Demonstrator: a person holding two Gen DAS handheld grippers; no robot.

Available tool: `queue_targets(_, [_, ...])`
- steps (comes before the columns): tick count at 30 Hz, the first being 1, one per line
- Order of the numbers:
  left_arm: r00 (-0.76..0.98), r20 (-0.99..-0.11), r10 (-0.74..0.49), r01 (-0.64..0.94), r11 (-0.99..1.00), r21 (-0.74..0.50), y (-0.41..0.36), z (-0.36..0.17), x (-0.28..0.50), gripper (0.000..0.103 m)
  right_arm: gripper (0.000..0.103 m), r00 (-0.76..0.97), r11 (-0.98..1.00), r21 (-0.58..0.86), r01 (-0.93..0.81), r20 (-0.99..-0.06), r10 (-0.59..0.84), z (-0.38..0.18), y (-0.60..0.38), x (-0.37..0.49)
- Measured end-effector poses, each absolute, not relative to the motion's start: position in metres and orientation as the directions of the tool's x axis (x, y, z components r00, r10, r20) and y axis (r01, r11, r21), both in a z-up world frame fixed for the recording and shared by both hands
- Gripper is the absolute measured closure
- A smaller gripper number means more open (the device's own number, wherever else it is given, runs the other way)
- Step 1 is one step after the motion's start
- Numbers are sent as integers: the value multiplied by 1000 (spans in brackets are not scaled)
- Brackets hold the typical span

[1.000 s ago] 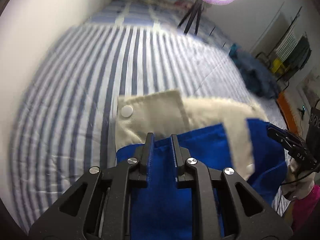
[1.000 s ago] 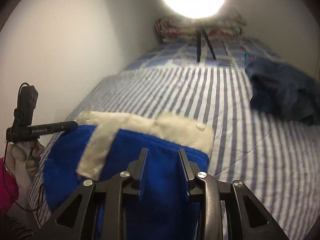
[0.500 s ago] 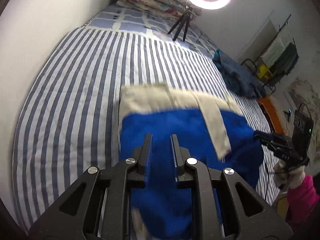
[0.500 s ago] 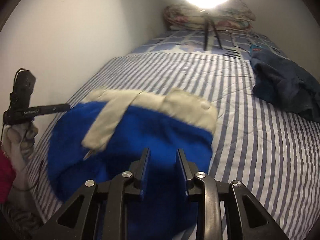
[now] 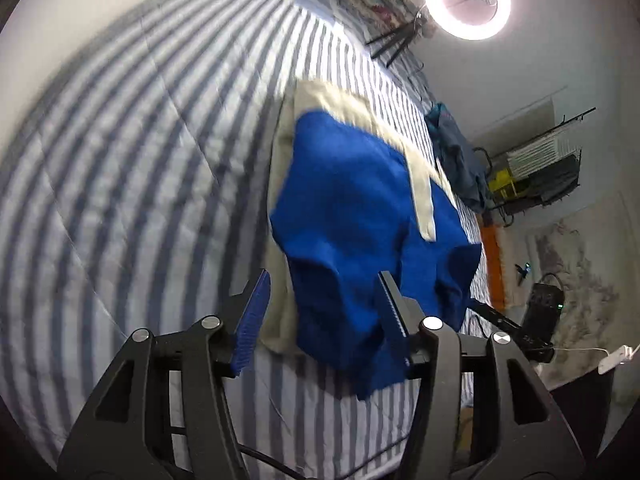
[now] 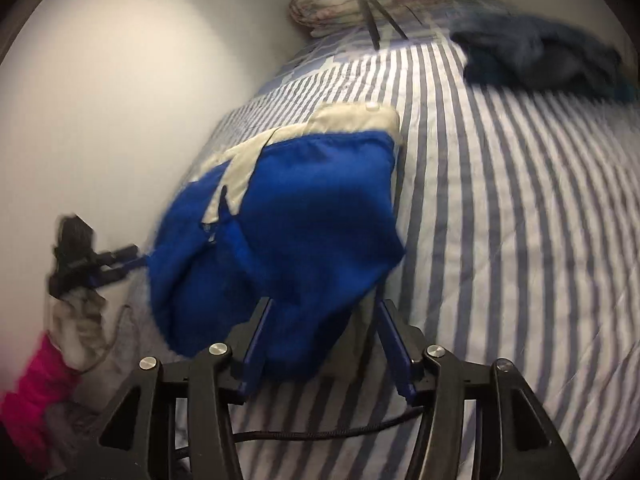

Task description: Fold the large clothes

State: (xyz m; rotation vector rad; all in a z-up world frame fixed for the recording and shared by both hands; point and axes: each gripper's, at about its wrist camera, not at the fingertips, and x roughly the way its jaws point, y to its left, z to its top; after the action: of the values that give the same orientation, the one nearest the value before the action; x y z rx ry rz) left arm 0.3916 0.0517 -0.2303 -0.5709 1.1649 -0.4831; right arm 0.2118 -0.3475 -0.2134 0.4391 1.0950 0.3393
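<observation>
A large blue garment with cream trim (image 5: 360,200) lies folded over on the striped bed, its cream edge toward the far end. It also shows in the right wrist view (image 6: 296,216). My left gripper (image 5: 324,288) is open, its fingers spread on either side of the garment's near blue edge. My right gripper (image 6: 322,316) is open too, its fingers astride the near hanging blue edge. Neither holds cloth. The left gripper and its gloved hand show at the left of the right wrist view (image 6: 92,260).
The blue-and-white striped bed (image 5: 120,168) runs along a white wall (image 6: 120,80). A dark blue heap of clothes (image 6: 540,52) lies at the far right. A ring light on a tripod (image 5: 466,0) stands at the bed's head by folded quilts (image 6: 340,4).
Both grippers were shut on the blue cloth and carried it forward over the cream part. Now both have opened and the cloth has dropped onto the bed.
</observation>
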Motion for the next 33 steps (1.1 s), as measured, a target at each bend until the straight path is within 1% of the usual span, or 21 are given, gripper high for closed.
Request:
queue_targets(3, [275, -724, -633, 65, 763, -643, 39, -244, 389, 50, 51, 397, 858, 513, -37, -780, 483, -224, -342, 211])
queue_targets(4, [265, -719, -643, 66, 755, -652, 37, -247, 389, 63, 54, 388, 850, 526, -33, -777, 496, -227, -340, 212])
queue_targets(5, [260, -723, -640, 66, 759, -648, 34, -249, 388, 70, 56, 384, 845, 533, -33, -774, 503, -230, -338, 214])
queue_targets(6, [268, -732, -627, 67, 770, -635, 32, -248, 387, 85, 67, 379, 843, 537, -31, -774, 507, -233, -336, 215])
queue_targets(7, [280, -732, -621, 69, 773, -630, 32, -246, 385, 91, 80, 375, 841, 540, -28, -774, 510, -235, -334, 216])
queue_targets(9, [310, -710, -632, 60, 759, -649, 35, -236, 376, 97, 93, 381, 841, 541, -15, -775, 505, -233, -337, 215])
queue_targets(10, [320, -700, -638, 67, 752, -655, 37, -231, 371, 98, 97, 388, 829, 559, -16, -760, 521, -230, -340, 214])
queue_targets(12, [332, -721, -608, 105, 784, -612, 36, -223, 364, 100, 100, 390, 816, 577, -30, -745, 541, -227, -344, 216])
queue_targets(13, [321, -735, -597, 99, 793, -600, 35, -226, 363, 101, 101, 382, 821, 570, -37, -751, 538, -228, -344, 216])
queue_targets(17, [241, -784, -572, 55, 814, -578, 33, -261, 363, 101, 102, 337, 857, 514, -28, -802, 493, -247, -337, 217])
queue_targets(20, [259, -799, -542, 99, 838, -537, 28, -249, 362, 101, 101, 337, 885, 459, -74, -824, 456, -234, -330, 218])
queue_targets(22, [273, -810, -519, 133, 854, -503, 26, -236, 360, 101, 93, 322, 896, 426, -126, -836, 443, -220, -327, 215])
queue_targets(23, [289, -807, -515, 148, 857, -494, 27, -227, 358, 101, 90, 323, 899, 416, -139, -839, 438, -215, -328, 212])
queue_targets(24, [310, -796, -520, 164, 854, -494, 29, -217, 356, 101, 80, 337, 900, 406, -157, -835, 436, -205, -331, 209])
queue_targets(25, [323, -788, -524, 176, 851, -494, 31, -210, 354, 101, 79, 355, 901, 401, -167, -828, 434, -197, -334, 206])
queue_targets(28, [398, -751, -527, 214, 849, -482, 33, -180, 355, 100, 79, 427, 909, 378, -177, -802, 417, -176, -347, 201])
queue_targets(30, [449, -734, -509, 241, 860, -450, 27, -165, 362, 98, 78, 502, 925, 338, -176, -777, 379, -163, -350, 207])
queue_targets(33, [482, -720, -499, 258, 866, -428, 11, -161, 384, 97, 78, 577, 918, 361, -165, -719, 386, -160, -349, 224])
